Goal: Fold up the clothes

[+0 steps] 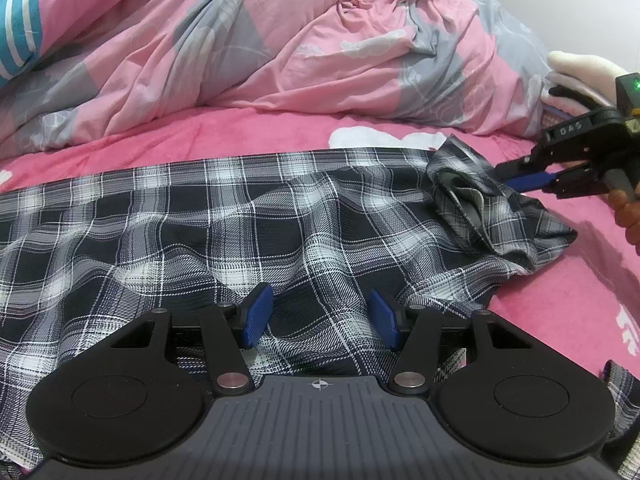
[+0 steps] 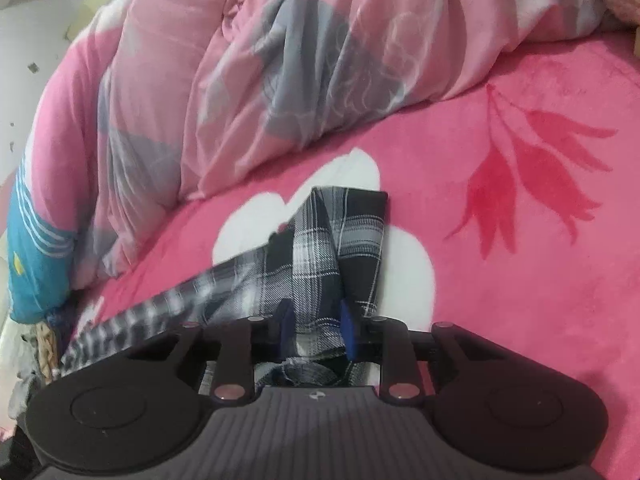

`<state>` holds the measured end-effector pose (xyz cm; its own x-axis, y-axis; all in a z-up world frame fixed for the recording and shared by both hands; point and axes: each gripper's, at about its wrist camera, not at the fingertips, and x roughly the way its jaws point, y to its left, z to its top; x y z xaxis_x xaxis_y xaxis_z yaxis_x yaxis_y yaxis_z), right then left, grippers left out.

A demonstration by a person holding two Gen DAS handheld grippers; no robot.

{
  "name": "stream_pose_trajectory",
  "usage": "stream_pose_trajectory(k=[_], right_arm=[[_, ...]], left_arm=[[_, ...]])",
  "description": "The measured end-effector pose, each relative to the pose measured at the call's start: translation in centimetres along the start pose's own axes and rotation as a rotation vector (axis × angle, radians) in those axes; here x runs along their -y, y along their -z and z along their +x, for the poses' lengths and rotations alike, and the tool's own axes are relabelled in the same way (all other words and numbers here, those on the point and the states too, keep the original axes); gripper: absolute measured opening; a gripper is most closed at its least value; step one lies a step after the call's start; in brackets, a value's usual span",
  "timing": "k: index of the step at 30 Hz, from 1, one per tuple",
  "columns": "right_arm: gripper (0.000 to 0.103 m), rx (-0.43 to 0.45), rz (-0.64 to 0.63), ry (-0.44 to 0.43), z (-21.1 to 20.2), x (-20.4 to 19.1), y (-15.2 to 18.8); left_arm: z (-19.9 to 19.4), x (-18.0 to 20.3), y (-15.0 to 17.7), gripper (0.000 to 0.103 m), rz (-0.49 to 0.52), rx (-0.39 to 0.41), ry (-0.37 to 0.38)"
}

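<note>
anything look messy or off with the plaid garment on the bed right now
Yes. The plaid garment lies mostly flat on the pink blanket, but its right end is bunched and twisted into a crumpled heap. The right claw has that bunched fabric between its pads. The left claw stands open over the flat part.

Both wrist views look down, close — sharing the plaid garment (image 1: 280,216).
</note>
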<state>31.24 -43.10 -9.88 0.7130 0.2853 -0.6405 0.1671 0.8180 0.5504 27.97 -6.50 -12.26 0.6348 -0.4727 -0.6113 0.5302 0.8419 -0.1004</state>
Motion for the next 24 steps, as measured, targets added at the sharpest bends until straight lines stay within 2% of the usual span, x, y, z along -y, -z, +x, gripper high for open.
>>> stream_pose_trajectory(k=[7, 17, 18, 20, 24], right_arm=[[0.024, 0.02, 0.01, 0.028, -0.5, 0.5, -0.1], [0.025, -0.025, -0.017, 0.018, 0.6, 0.1, 0.1], [0.021, -0.025, -0.031, 0.017, 0.5, 0.0, 0.2], [0.004, -0.028, -0.08, 0.007, 0.1, -0.6, 0.2], [0.003, 0.051, -0.206, 0.009, -2.7, -2.3, -0.7]], left_arm=[[0.0, 0.0, -0.1, 0.054, 0.0, 0.0, 0.001], [0.0, 0.0, -0.1, 0.054, -0.002, 0.0, 0.004], [0.0, 0.0, -0.1, 0.054, -0.002, 0.0, 0.005], [0.0, -0.1, -0.1, 0.054, -0.002, 0.0, 0.005], [0.0, -0.1, 0.0, 0.054, -0.004, 0.001, 0.007]])
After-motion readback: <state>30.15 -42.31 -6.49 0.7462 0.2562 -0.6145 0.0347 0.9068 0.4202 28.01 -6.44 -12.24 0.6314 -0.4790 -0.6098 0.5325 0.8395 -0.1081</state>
